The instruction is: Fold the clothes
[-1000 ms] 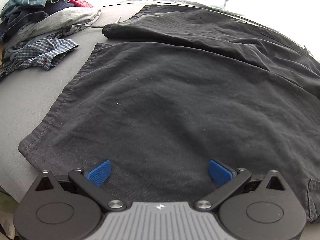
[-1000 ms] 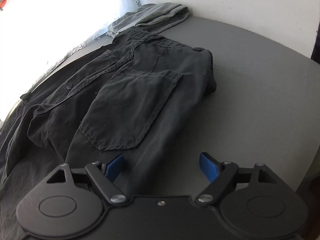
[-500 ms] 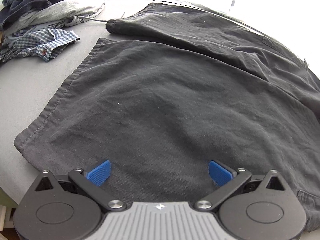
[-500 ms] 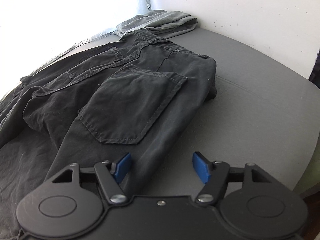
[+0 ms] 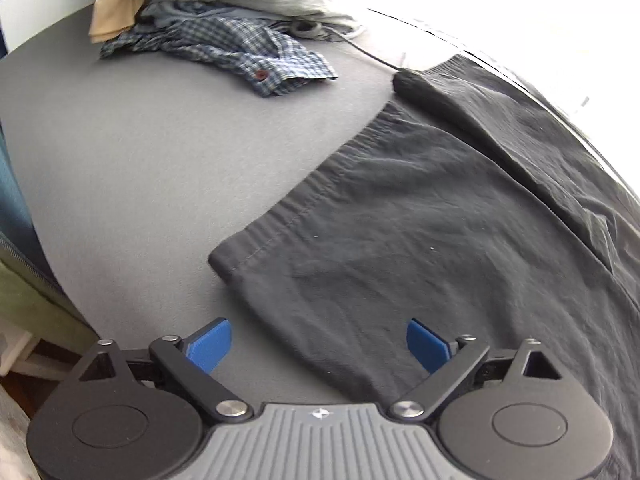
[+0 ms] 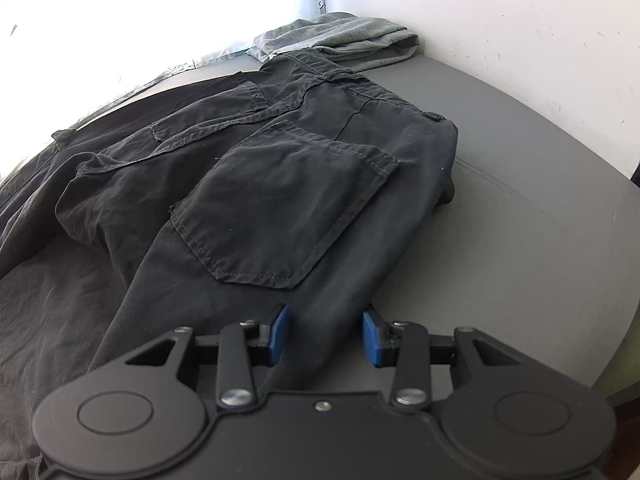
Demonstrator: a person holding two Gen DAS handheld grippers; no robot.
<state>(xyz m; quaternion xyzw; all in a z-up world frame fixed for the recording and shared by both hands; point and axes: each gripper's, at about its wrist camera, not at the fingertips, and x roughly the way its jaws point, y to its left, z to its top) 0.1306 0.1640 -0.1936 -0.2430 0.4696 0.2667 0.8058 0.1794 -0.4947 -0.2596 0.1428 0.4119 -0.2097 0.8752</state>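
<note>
Between the half-closed right gripper [image 6: 325,334] blades lies the trousers [image 6: 280,200] edge.

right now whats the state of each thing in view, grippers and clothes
left gripper: open wide, at the hem corner of the near trouser leg
right gripper: partly closed, jaws astride the trousers' side edge, not yet clamped
black trousers: spread flat on the grey surface, back pocket up, unfolded
grey garment: folded, by the wall
clothes pile: heaped, unfolded
checked shirt: crumpled at the pile's edge
</note>
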